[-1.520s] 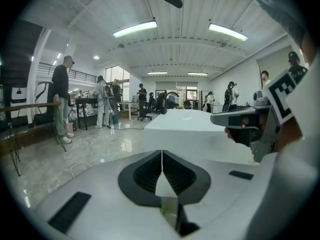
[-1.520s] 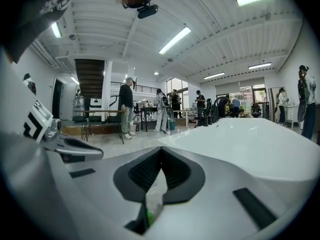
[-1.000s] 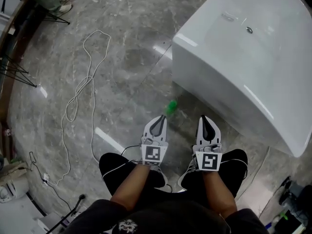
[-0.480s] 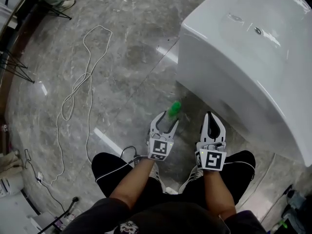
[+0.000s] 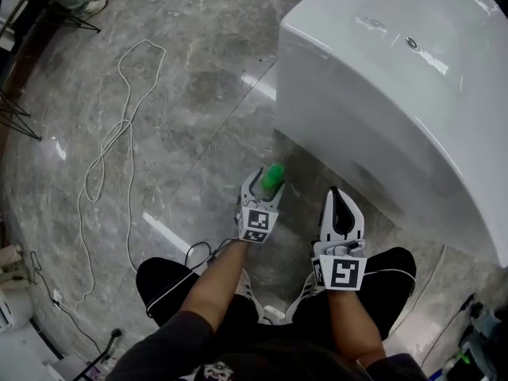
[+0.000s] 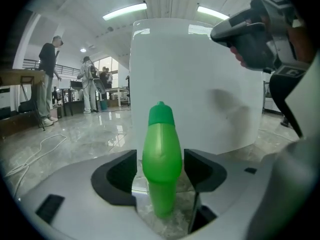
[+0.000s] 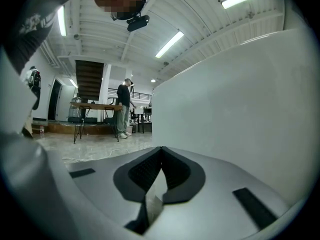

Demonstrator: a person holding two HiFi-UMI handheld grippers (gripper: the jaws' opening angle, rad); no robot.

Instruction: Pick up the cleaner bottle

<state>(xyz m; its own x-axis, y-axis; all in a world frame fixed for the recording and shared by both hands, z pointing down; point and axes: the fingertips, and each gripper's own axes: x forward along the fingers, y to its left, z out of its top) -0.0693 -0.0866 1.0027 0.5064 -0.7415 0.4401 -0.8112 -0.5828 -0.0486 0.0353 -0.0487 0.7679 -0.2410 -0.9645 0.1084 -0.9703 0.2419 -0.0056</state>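
Hanging back, right gripper [image 5: 341,206] is closed and empty (idle, I'd say). Left gripper [image 5: 263,189] sits low over the floor [image 5: 198,94]. Its jaws have just opened wide, with the bottle [image 6: 161,159] upright between them and the pads not pressing it, lined up for the squeeze. Bottle stands on the floor by the tub's [image 5: 397,94] near corner.

Head view overhead, left gripper view close, share the cleaner bottle [image 6: 161,159].

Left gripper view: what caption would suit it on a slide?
Left tongs, just opened wide, straddle an upright green cleaner bottle on the marble floor before a white bathtub, not yet gripping it.
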